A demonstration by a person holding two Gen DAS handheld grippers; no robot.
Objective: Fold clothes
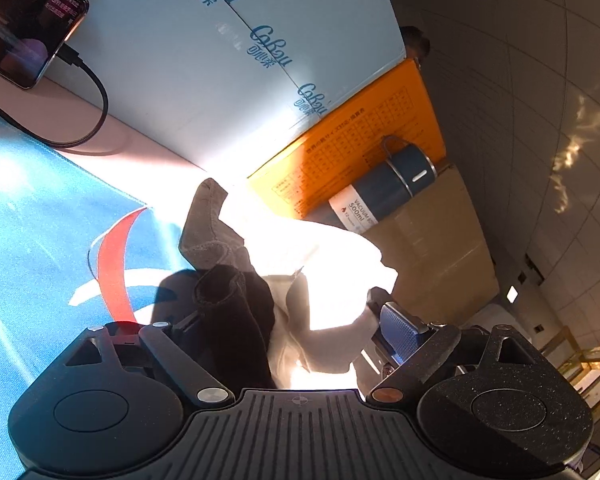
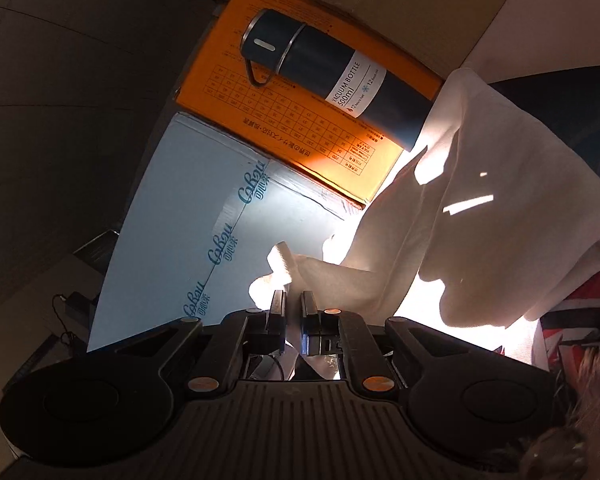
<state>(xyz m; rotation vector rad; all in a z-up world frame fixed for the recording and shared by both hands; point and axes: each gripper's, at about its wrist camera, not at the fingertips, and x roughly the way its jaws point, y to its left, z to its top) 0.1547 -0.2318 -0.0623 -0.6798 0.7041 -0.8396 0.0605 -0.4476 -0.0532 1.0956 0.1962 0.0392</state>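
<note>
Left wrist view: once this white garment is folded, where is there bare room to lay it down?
The widest bare patch is the blue mat with a red swoosh, left of the white cloth garment. A narrow pale strip of table lies between mat and pale blue printed carton, crossed by a black cable. Crowded on the right: orange box, dark blue vacuum bottle.

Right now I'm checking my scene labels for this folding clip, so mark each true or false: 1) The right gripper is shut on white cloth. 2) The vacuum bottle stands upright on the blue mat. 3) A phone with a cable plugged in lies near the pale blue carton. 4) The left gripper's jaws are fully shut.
1) True: the right gripper pinches the white garment.
2) False: the vacuum bottle lies on its side on the orange box.
3) True: the phone lies beside the carton.
4) False: the left gripper is open around the cloth.
</note>
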